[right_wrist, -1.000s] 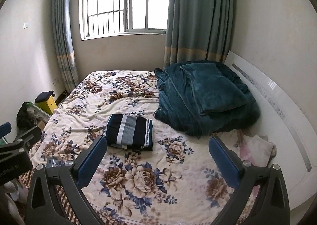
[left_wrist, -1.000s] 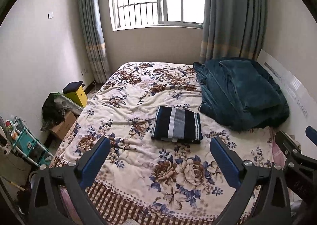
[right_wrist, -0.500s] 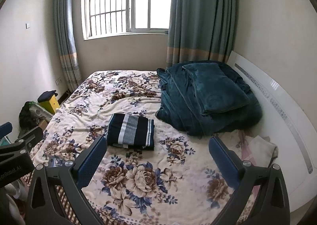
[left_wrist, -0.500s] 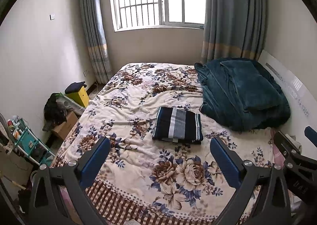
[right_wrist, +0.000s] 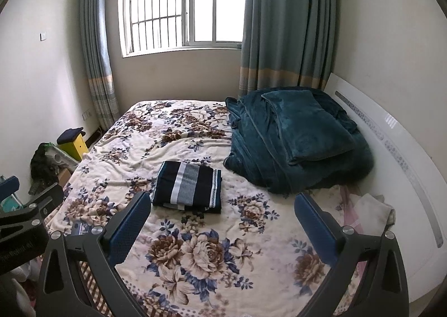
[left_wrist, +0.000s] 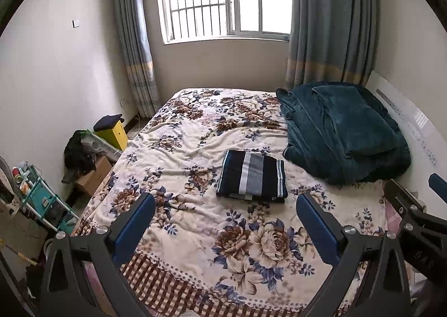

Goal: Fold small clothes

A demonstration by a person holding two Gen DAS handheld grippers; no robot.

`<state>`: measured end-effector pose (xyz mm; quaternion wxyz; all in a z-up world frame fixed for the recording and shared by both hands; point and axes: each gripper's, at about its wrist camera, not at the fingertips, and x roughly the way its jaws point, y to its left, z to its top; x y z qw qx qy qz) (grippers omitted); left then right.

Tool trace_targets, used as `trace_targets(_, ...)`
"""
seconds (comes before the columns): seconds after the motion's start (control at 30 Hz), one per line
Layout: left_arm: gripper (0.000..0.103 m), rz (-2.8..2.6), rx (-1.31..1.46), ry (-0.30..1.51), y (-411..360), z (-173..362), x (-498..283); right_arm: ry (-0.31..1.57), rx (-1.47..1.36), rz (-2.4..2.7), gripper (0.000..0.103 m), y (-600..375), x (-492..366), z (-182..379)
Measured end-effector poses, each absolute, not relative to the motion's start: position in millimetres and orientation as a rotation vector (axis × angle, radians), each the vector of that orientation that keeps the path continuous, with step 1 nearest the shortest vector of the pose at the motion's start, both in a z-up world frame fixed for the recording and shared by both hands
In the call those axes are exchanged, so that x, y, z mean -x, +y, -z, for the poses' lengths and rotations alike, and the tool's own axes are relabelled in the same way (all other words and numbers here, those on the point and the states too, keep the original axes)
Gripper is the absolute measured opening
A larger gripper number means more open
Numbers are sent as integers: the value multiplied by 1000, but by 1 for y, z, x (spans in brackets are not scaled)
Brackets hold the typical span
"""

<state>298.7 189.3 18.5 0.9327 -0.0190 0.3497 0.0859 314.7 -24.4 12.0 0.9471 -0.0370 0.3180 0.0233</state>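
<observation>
Shelf cart [left_wrist: 42,202] cut off at frame edge

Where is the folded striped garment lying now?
The folded striped garment lies flat mid-bed on the floral blanket, centre in the left wrist view, just left of the teal blanket pile, beyond both open grippers.

Legible markings are few and all sit on the gripper bodies.

Left wrist view: the right gripper [left_wrist: 419,222] enters at the right edge. Its black body carries pale characters near the lower right, seen tilted; they appear to read "S V S" or "8 4 S", but blur prevents a firm reading.

Right wrist view: the left gripper [right_wrist: 25,222] enters at the left edge. Its black body carries one line of pale print, tilted and partly cut off; only the ending "AI" is legible.

No other text can be read.
</observation>
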Motion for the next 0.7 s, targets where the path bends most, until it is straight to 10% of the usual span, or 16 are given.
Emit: trace_targets(0.7,103,-188,31,708,188,-17,-294,651,71,-49,103,-24,-318,-12)
